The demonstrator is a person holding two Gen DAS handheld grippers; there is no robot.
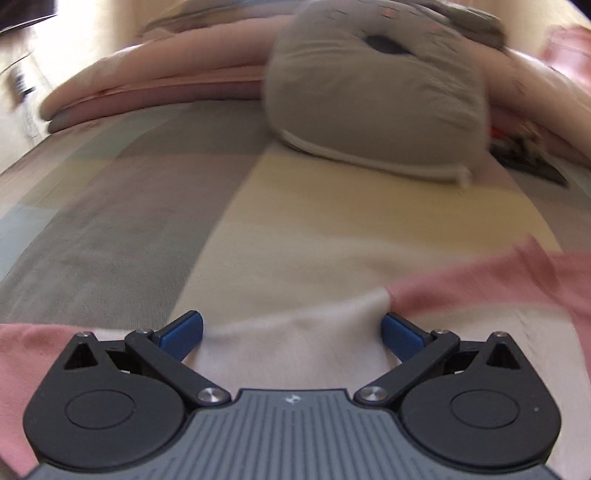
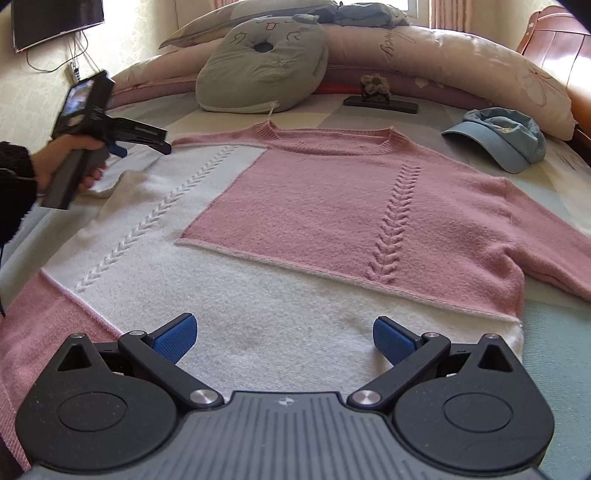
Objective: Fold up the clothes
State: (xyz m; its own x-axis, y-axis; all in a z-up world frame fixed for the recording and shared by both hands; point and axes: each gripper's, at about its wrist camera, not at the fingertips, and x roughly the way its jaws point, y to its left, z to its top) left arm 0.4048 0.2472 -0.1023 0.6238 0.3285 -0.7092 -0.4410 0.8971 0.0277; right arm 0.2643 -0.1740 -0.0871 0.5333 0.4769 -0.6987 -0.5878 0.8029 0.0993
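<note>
A pink and white knit sweater (image 2: 317, 206) lies spread flat on the bed, front up, neckline toward the far pillows. My right gripper (image 2: 284, 336) is open, low over the white band near the hem, with nothing between its fingers. At the left edge a hand holds my left gripper (image 2: 122, 151) at the sweater's white left shoulder and sleeve. In the blurred left wrist view that gripper (image 1: 291, 332) is open, with white knit (image 1: 291, 354) lying under and between its blue fingers and pink knit (image 1: 480, 284) to the right.
A grey cat-face cushion (image 2: 258, 70) leans on pink pillows (image 2: 443, 55) beyond the neckline. A blue cap (image 2: 498, 136) lies right of the sweater's shoulder, with a dark flat object (image 2: 380, 104) behind it. A wooden headboard (image 2: 554, 55) is at far right and a wall screen (image 2: 55, 18) at top left.
</note>
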